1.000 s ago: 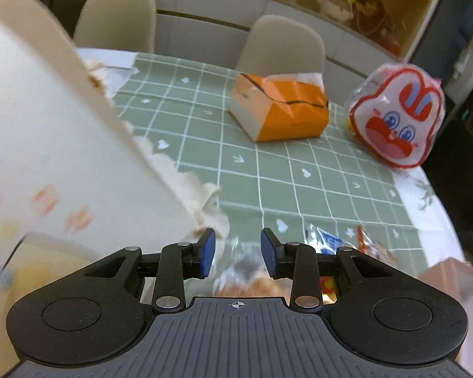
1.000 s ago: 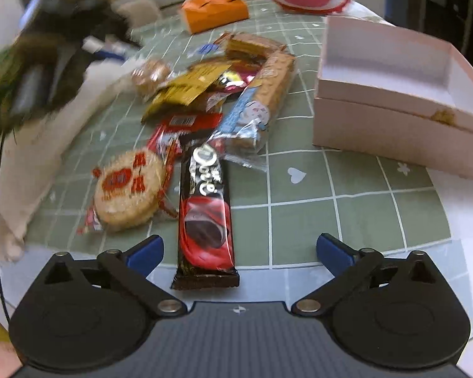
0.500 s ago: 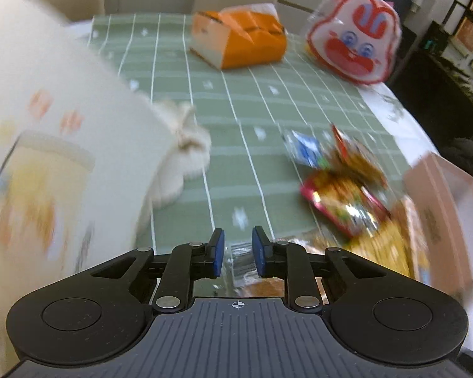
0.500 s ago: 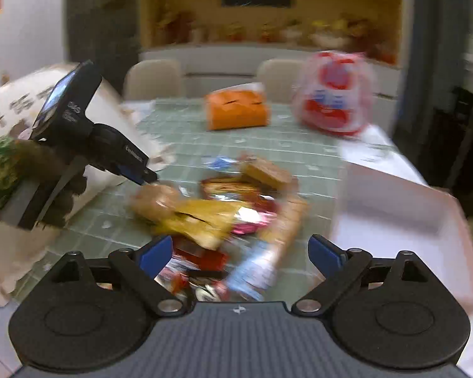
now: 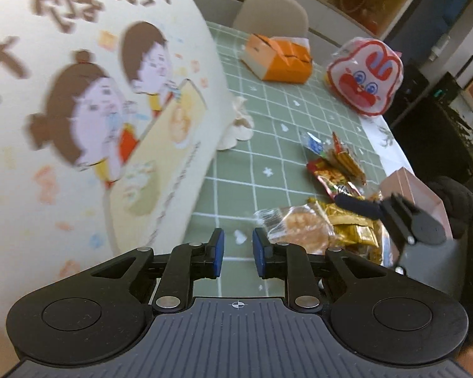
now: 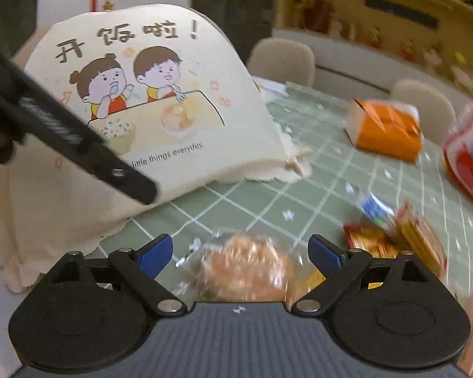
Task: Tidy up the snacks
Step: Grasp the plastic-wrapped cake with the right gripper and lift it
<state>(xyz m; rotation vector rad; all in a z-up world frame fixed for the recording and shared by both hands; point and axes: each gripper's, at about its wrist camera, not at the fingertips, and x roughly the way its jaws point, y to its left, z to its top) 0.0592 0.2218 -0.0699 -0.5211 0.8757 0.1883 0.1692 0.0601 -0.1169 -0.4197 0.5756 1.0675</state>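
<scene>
Jaws of left gripper (image 5: 236,249) narrow and empty, only a slim gap between the blue pads (image 5: 218,253), bare green cloth showing through it, held above the near part of the bench (image 5: 268,145). Far left: big cream cloth bag (image 5: 94,110) printed with two cartoon children and brown lettering, standing on the bench and filling that side of the left wrist view. Behind it, a beige chair (image 5: 271,12) at the far edge. Toward the middle, well back: orange box (image 5: 280,60), lying alone on the checked cloth. Just right of that: red and white rabbit-face packet (image 5: 365,78), near the bench edge. Closer in, the loose snacks heaped together right of centre: blue and white packet (image 5: 313,141) farthest back, red packet (image 5: 331,179) before it, gold packets (image 5: 353,223) nearer, and a round pastry in clear wrap (image 5: 299,223) nearest, just right of the left pads. Over that heap, right gripper (image 6: 240,252) with jaws spread wide, the pastry blurred between them, neither pad pressing on it. Farthest right: pink box (image 5: 406,186), beside the heap.
</scene>
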